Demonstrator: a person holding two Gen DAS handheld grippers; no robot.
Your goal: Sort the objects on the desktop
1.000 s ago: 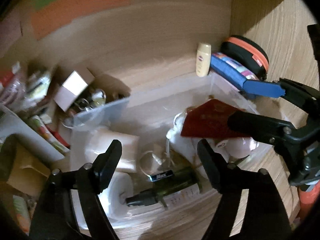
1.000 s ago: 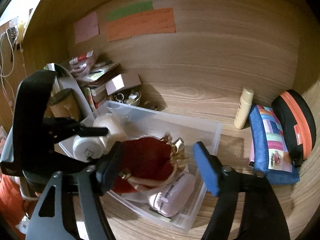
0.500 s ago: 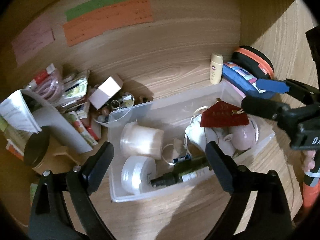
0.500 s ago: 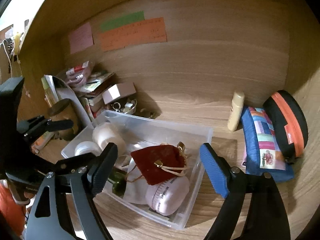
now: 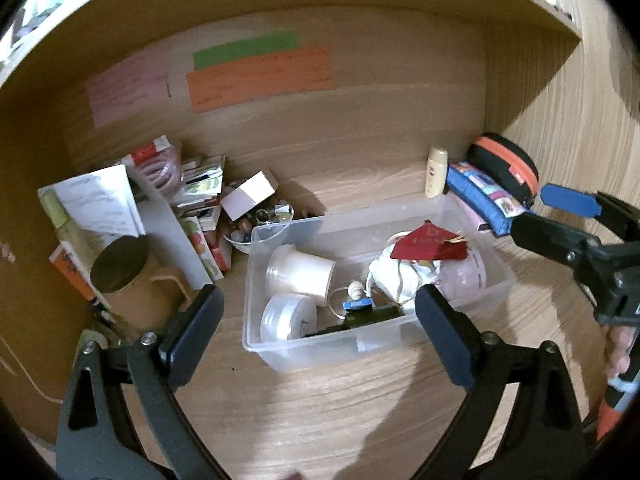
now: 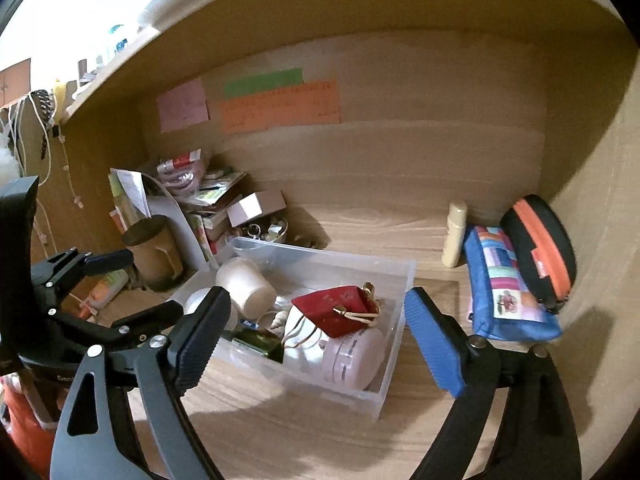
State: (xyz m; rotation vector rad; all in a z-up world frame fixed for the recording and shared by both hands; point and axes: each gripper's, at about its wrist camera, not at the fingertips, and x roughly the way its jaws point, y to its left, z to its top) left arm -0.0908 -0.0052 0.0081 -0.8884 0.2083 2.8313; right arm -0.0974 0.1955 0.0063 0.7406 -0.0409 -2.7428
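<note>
A clear plastic bin sits mid-desk. In it lie a red drawstring pouch, a white cup, a round white tape roll, a dark green bottle and a pink round case. My left gripper is open and empty, held back above the bin's near side. My right gripper is open and empty, in front of the bin; it also shows at the right of the left wrist view.
A blue patchwork pencil case, a black-and-orange zip case and a cream bottle sit at the right wall. A pile of packets, a small box, a bowl of trinkets and a brown mug crowd the left.
The right gripper let go of the red pouch, which now lies in the bin. Both grippers pulled back and up from the bin.
</note>
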